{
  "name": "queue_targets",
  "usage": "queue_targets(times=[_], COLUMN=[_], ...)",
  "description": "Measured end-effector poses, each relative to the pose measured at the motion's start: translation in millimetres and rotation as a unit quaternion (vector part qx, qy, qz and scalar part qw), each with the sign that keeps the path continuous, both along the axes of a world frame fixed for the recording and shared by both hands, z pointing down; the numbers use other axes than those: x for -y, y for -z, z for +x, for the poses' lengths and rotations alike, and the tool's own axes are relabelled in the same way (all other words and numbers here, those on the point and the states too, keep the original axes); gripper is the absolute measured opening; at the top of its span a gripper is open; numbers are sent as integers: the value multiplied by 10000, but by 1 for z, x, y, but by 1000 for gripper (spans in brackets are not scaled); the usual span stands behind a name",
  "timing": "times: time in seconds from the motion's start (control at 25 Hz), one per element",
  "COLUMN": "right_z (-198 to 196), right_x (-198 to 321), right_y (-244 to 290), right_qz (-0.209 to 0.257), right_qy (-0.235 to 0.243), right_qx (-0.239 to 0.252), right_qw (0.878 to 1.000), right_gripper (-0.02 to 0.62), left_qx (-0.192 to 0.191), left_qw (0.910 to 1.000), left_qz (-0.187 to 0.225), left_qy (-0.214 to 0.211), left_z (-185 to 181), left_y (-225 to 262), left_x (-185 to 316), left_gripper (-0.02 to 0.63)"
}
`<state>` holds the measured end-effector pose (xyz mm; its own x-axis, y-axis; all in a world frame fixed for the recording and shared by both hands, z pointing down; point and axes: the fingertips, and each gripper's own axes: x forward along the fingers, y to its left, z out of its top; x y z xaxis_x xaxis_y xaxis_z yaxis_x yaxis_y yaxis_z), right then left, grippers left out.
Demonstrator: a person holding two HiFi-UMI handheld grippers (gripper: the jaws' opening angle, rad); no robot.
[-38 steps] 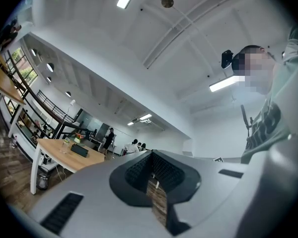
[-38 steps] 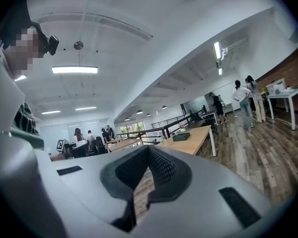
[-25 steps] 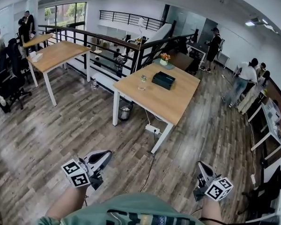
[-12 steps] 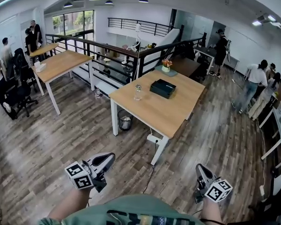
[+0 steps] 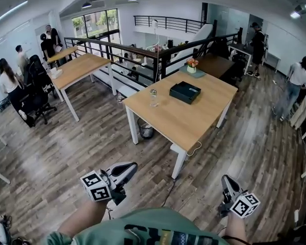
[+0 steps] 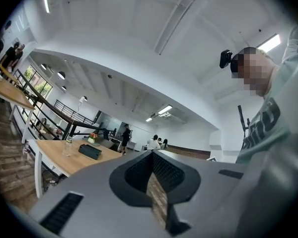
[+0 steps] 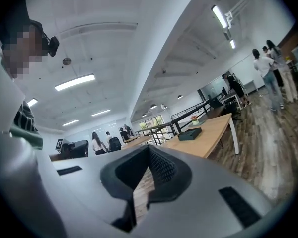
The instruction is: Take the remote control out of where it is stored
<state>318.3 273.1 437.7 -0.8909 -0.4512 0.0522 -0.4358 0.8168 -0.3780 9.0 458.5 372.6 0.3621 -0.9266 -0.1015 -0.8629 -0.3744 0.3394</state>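
The person stands on the wood floor [image 5: 66, 152], well back from the desk [image 5: 186, 119], with both bare forearms low and close to the body.

The left gripper [image 5: 133, 166] sits at the near left. Its marker cube is toward the person, and its fingers [image 5: 122, 171] slant far and to the right, roughly toward the desk. In the left gripper view the fingers meet at the tips, with only a sliver of floor showing behind them and nothing gripped.

The right gripper [image 5: 225, 178] is at the near right, well apart from the left one. It is tipped so that its fingers [image 5: 229, 185] point far and a little left. They are pressed together too, and hold nothing.

The remote itself cannot be made out in any view. A black box [image 5: 185, 92] lies on the far half of the desk. A glass jar [image 5: 153, 97] stands to its left, and a small flower pot [image 5: 193, 65] stands at the far corner. Both grippers are far from the box and touch nothing on the desk.
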Motion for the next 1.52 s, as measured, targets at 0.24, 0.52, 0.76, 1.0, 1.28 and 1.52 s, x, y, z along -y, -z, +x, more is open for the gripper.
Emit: queue_targets(times=[0.24,0.52,0.76,1.0,1.28,1.52], right_z=[3,-15,-66,-136,-191,-198], right_x=[36,79,121,163,199,245], right_y=[-22,-23,5,37,33,20], right_qz=[-191,-108,147,382,291,128], right_qy=[0,-333,-787,-1203,-1390,-1457], right_qx=[-2,-226,-448,-480,-634,-618], right_qw=[9998,9991,9958,9908,9878,9873], right_gripper=[6,6,6,6,6,6], left_qx=[9,-213,-318,-205,-251,-173], left_qw=[9999,9989,9962,9917,9892,9892], left_qz=[-157,-139,69,262,256,166], left_qy=[12,-391,-806,-1240,-1420,-1443], left_z=[-1,-27,-101,-180,-245,-258], left_y=[-9,-31,-25,-7,-8,-12], left_x=[41,104,179,246,305,355], left_gripper=[2,2,2,2,2,2])
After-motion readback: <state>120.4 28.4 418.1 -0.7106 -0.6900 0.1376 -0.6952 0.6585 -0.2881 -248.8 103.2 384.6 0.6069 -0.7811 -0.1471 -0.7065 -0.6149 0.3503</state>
